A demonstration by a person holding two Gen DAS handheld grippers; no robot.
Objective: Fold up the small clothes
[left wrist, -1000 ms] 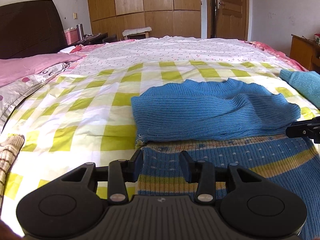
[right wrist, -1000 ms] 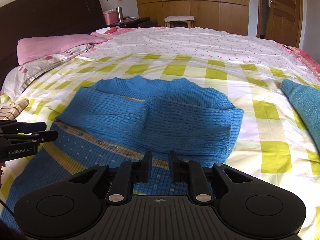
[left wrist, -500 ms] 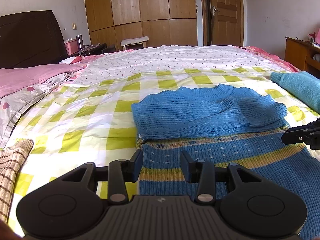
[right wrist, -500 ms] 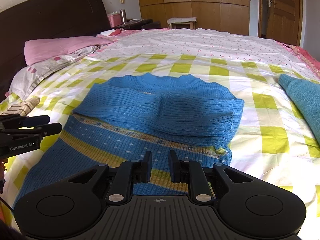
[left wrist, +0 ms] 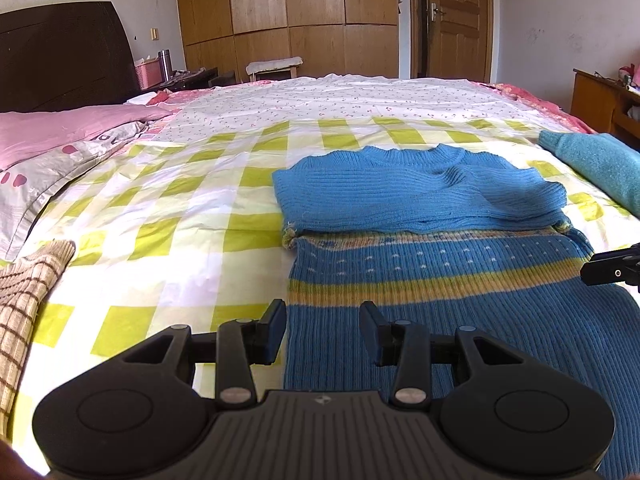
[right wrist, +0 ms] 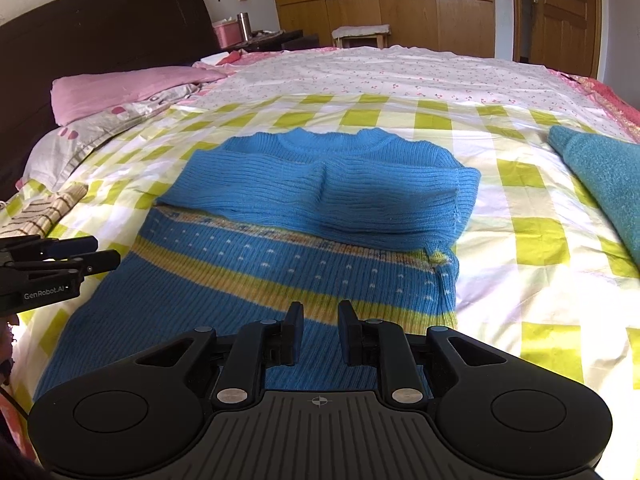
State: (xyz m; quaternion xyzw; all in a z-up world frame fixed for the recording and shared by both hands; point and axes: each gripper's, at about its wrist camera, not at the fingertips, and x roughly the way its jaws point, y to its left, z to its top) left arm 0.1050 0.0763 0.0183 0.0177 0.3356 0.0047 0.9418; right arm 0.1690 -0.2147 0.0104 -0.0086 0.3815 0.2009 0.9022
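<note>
A blue knitted sweater (left wrist: 420,200) (right wrist: 320,200) with a yellow stripe and white dots lies flat on the checked bedcover (left wrist: 180,220). Its sleeves are folded across the chest. My left gripper (left wrist: 323,320) hovers open over the sweater's lower left edge, with nothing pinched between its fingers. My right gripper (right wrist: 320,316) stands over the lower right part of the sweater's body, its jaws a small gap apart and holding no fabric. Each gripper shows in the other's view: the right gripper (left wrist: 612,268) at the right edge, the left gripper (right wrist: 60,264) at the left edge.
A teal garment (left wrist: 600,160) (right wrist: 600,176) lies on the bed to the right of the sweater. A beige checked cloth (left wrist: 24,288) lies near the left edge. Pink pillows (left wrist: 60,128) and a dark headboard (right wrist: 100,32) are at the far left; a wardrobe and door stand behind.
Both grippers have drawn back toward the sweater's hem, so more of its striped lower body shows in front of them. The sweater itself lies as before.
</note>
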